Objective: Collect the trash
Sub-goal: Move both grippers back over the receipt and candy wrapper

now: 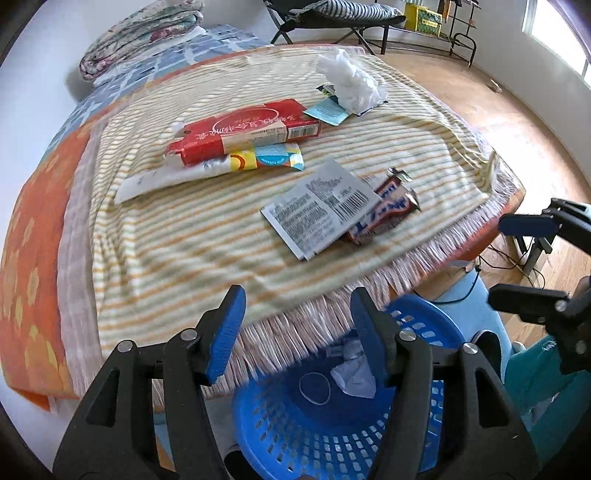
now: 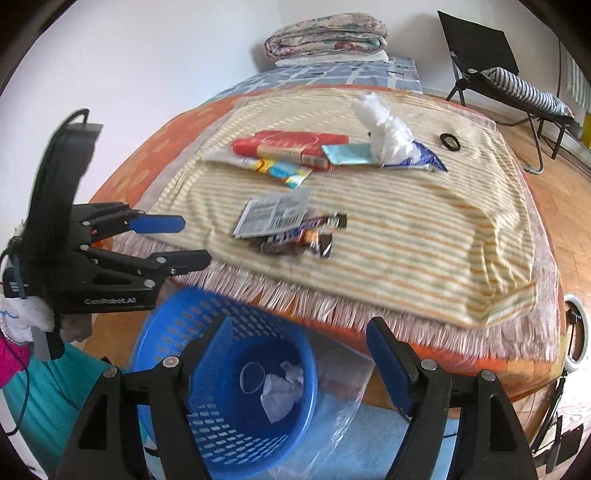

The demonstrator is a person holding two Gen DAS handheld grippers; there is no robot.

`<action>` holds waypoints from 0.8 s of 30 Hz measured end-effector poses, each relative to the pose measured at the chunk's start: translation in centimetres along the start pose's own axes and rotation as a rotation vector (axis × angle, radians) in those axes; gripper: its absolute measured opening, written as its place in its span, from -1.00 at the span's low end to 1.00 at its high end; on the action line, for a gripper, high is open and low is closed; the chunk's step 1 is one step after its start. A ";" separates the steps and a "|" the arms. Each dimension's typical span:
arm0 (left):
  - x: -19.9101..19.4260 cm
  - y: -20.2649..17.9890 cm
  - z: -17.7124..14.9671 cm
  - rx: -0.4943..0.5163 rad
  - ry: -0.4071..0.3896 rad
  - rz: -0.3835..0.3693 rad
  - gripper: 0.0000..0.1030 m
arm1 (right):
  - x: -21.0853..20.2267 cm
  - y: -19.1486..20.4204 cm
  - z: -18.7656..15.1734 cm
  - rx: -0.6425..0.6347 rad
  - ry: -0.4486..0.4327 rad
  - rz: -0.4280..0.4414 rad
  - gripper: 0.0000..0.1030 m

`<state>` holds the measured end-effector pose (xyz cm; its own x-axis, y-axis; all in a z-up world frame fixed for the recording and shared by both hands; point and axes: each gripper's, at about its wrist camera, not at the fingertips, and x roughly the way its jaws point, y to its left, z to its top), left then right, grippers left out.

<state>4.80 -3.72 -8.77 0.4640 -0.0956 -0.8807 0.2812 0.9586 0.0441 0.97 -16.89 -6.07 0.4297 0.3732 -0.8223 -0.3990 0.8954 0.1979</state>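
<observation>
A blue perforated basket (image 1: 295, 435) (image 2: 221, 435) stands below the bed's fringed edge, with crumpled paper (image 2: 277, 395) and a thin ring inside. My left gripper (image 1: 298, 295) (image 2: 192, 242) hovers open above it with nothing between its fingers. My right gripper (image 2: 299, 325) (image 1: 517, 262) is open and empty too, over the basket's right side. A clear plastic bag (image 2: 343, 387) sits beside the basket. On the striped blanket (image 1: 184, 240) lie a red box (image 1: 240, 133), a colourful wrapper (image 1: 266, 160), a grey sachet (image 1: 317, 206), a chocolate wrapper (image 1: 384, 214), a teal packet (image 1: 327, 112) and white crumpled plastic (image 1: 347, 83).
A small black ring (image 2: 450, 141) lies on the blanket at the far right. A folded quilt (image 2: 325, 35) rests at the bed's head. A folding chair (image 2: 509, 85) stands on the wooden floor beyond. Cables and a stand (image 1: 532, 251) are by the bed's corner.
</observation>
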 end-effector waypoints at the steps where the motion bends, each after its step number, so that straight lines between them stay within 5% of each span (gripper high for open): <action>1: 0.2 0.1 0.2 0.005 0.000 0.004 0.18 | 0.1 -0.2 0.4 -0.001 -0.003 0.000 0.50; 24: 4.1 0.5 2.7 0.022 0.049 -0.038 0.18 | 4.6 -3.5 4.1 0.112 0.021 0.081 0.48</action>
<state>9.10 -4.31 -11.13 0.4107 -0.1183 -0.9041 0.3163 0.9485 0.0196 7.66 -17.28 -8.30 0.3822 0.4407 -0.8122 -0.3380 0.8847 0.3210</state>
